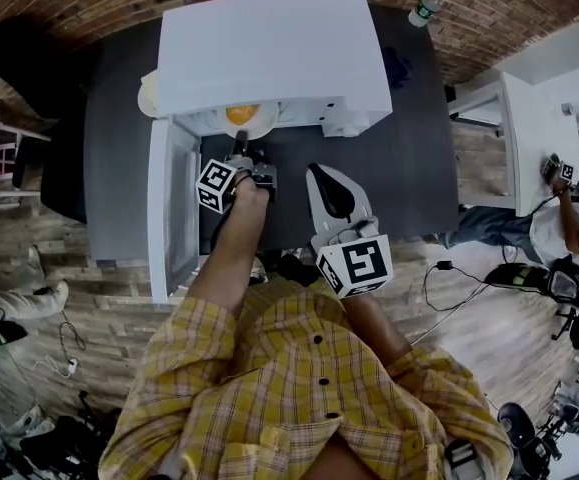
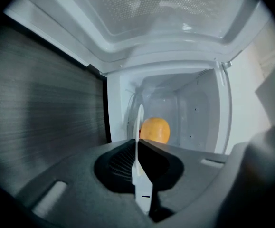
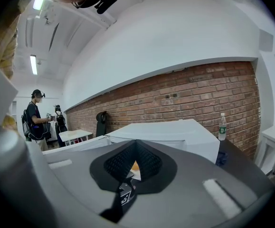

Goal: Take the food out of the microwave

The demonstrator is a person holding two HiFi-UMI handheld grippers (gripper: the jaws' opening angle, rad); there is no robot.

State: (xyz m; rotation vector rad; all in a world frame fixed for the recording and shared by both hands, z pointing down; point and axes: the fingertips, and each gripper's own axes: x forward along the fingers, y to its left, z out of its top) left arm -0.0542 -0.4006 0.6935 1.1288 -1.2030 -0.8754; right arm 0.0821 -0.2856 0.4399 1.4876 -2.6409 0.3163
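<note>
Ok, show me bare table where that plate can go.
Widest: bare dark table right of the microwave, short of the bottle at its back corner. A narrower patch lies in front, between the open door and the right gripper, but the left gripper, shut on the plate, crowds it.

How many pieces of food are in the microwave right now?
1: a round orange food sits on the white plate inside the open microwave, near its front. Anything deeper inside may be hidden.
</note>
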